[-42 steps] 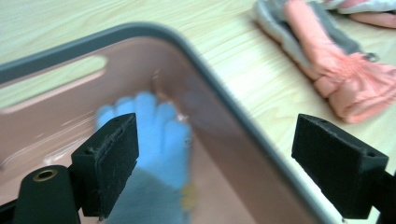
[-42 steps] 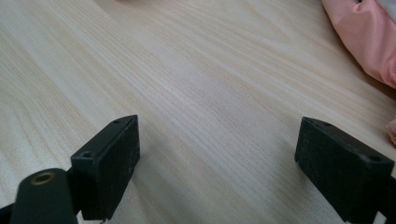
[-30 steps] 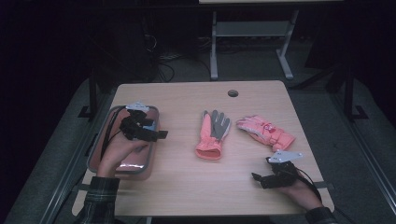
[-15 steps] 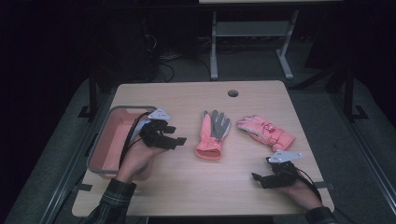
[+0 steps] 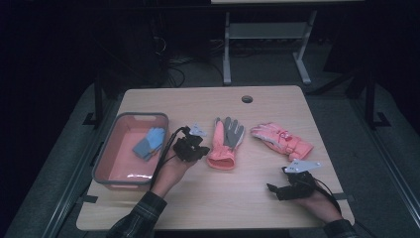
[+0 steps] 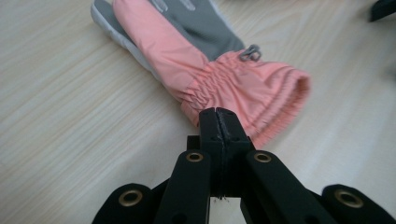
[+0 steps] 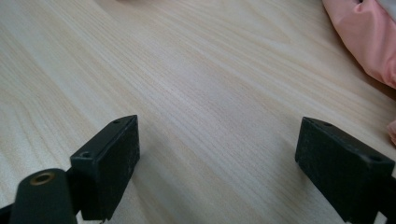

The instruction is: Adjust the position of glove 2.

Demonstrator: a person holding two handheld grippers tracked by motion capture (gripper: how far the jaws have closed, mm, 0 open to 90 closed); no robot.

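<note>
Pink-and-grey glove (image 5: 224, 144) lengthwise on the table, cuff toward the person, fingers away; left gripper (image 5: 194, 148) jaws clenched, empty.

A lab or workshop-like recording room is showing here. A plain wooden table (image 5: 213, 198) with a round cable hole (image 5: 246, 98) is standing on grey carpet (image 5: 341, 106), lit from above while everything around it is sinking into darkness. Behind it, loose cables (image 5: 173, 59) are trailing over the floor beside the white metal legs of another bench (image 5: 228, 49), pointing to a test setup rather than a home.
</note>
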